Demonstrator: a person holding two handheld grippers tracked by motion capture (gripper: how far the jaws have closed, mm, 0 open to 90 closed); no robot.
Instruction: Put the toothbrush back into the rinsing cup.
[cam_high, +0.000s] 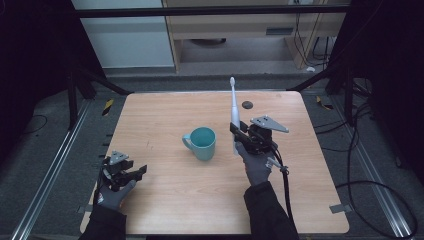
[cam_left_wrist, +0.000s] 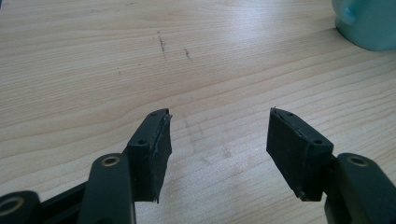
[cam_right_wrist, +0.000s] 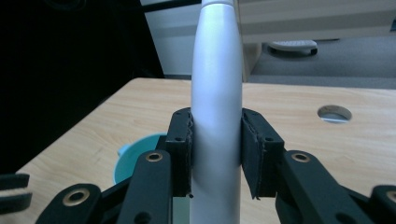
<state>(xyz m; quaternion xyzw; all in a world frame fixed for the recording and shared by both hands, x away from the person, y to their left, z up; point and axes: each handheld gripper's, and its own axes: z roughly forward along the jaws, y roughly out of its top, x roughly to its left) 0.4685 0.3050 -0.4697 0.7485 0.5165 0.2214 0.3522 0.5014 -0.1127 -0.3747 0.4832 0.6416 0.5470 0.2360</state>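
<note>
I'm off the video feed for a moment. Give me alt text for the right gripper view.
The right gripper is clamped on the thick white handle of an electric toothbrush, held upright, one black jaw on each side. Beyond the left jaw, part of a teal mug stands on the wooden table, which has a round hole farther off to the right.

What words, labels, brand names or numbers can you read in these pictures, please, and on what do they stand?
None can be read: the white toothbrush clamped in the right gripper, the teal mug, the wooden table and the open left gripper all show plain, unmarked surfaces.
</note>
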